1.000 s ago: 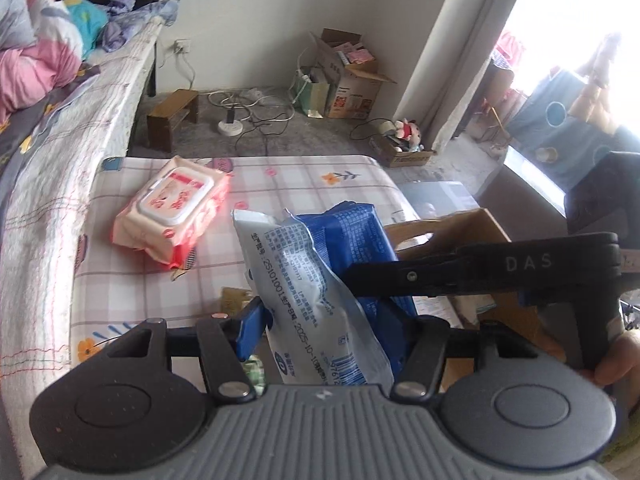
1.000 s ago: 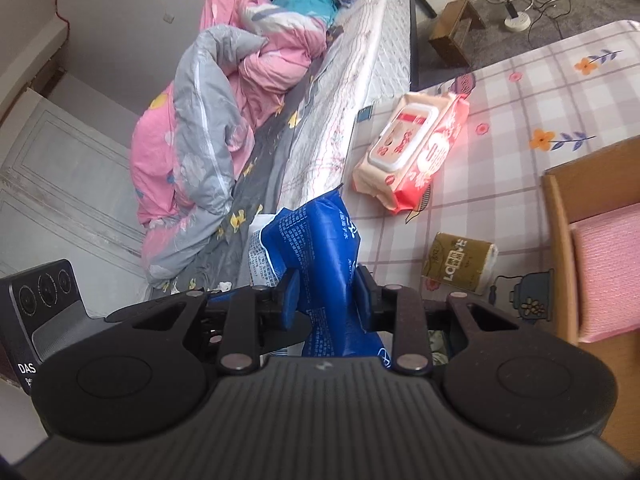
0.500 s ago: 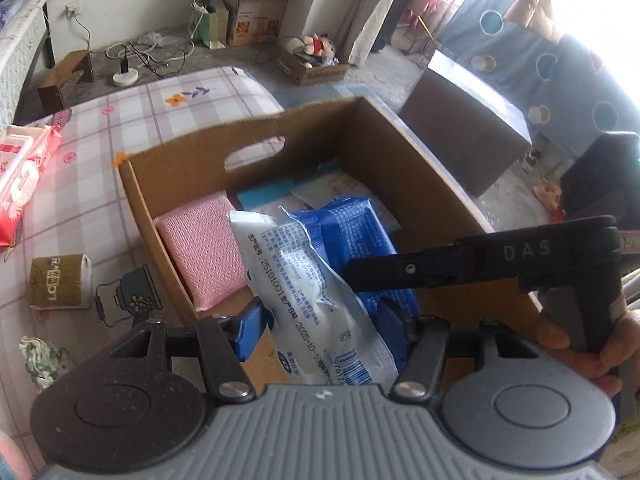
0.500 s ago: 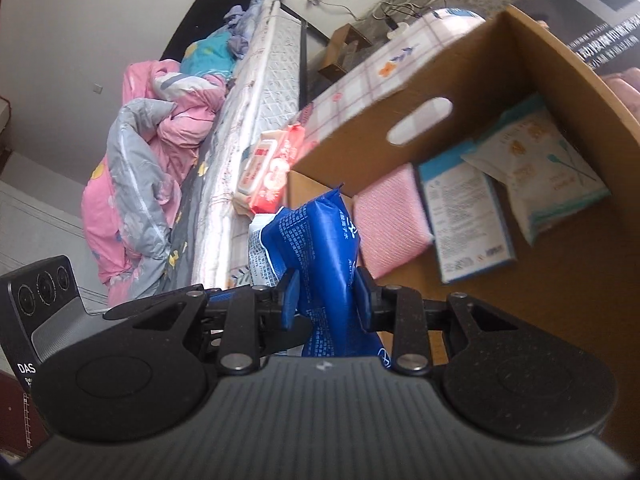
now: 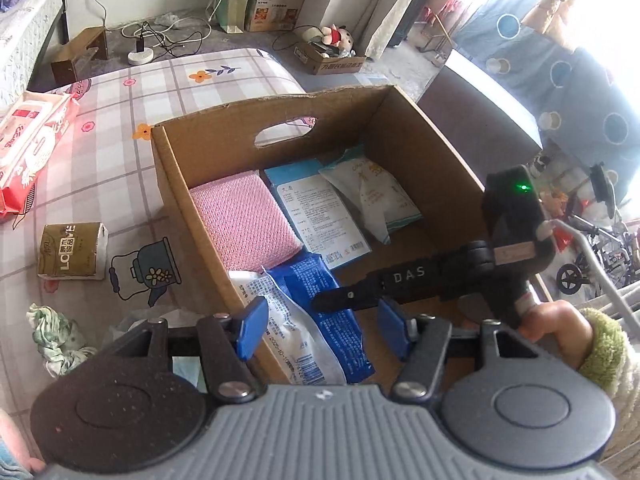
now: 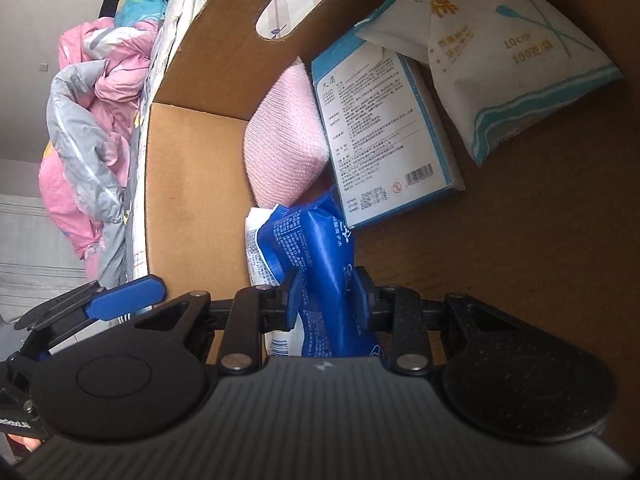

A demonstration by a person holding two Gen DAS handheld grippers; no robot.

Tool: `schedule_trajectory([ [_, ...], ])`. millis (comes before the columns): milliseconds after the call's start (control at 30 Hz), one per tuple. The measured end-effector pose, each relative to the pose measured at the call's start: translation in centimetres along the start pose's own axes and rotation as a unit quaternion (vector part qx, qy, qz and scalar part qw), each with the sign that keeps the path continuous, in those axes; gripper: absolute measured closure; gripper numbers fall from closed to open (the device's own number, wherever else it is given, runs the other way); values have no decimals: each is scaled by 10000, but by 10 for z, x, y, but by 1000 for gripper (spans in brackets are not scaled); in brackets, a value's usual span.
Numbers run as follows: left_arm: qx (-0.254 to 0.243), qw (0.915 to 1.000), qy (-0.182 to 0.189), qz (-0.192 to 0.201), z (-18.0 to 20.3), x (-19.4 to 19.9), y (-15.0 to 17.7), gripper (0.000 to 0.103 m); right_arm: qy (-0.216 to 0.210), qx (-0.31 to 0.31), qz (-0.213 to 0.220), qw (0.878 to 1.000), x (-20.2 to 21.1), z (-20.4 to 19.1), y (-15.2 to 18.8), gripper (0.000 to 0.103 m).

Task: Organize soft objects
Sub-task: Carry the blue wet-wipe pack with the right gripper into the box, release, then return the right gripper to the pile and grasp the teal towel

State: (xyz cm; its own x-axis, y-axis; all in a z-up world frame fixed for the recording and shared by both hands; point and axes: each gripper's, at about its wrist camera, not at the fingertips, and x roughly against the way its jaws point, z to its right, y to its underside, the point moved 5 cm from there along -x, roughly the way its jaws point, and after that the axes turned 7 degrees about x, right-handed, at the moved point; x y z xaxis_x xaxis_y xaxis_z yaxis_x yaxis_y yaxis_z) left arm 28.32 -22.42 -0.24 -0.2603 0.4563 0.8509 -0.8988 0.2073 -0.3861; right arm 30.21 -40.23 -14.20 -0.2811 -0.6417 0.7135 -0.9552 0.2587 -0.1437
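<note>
Placing step: right gripper (image 6: 329,294) clamped on blue packet (image 6: 316,240) low inside cardboard box (image 5: 420,148); left gripper (image 5: 323,326) apart around it; next, release.

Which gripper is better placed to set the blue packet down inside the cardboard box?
Right. The right gripper grips the blue packet inside the cardboard box; the left gripper's jaws stand apart around it.

1. Left wrist view looks steeply down from above into the cardboard box (image 5: 404,128).
2. Right wrist view sits closer, inside the box.
3. Both share the pink cloth (image 5: 244,216) (image 6: 288,140).
</note>
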Motion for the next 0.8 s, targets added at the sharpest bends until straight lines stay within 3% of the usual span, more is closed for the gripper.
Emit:
schedule_trajectory([
  [200, -13, 9993, 53, 382, -4, 29, 8, 37, 163, 158, 111, 9997, -11, -13, 2, 76],
  [333, -87, 9966, 46, 812, -5, 56, 19, 29, 323, 226, 183, 9991, -8, -20, 4, 72],
  [467, -232, 9914, -158, 1280, -6, 82, 36, 25, 461, 435, 491, 9968, 11, -36, 7, 58],
  [633, -312, 9837, -318, 1740, -14, 113, 65, 24, 564, 748, 943, 9911, 45, -62, 12, 57],
  [800, 67, 9741, -608, 2177, -51, 144, 101, 23, 439, 1157, 1346, 9832, 73, -102, 20, 56],
])
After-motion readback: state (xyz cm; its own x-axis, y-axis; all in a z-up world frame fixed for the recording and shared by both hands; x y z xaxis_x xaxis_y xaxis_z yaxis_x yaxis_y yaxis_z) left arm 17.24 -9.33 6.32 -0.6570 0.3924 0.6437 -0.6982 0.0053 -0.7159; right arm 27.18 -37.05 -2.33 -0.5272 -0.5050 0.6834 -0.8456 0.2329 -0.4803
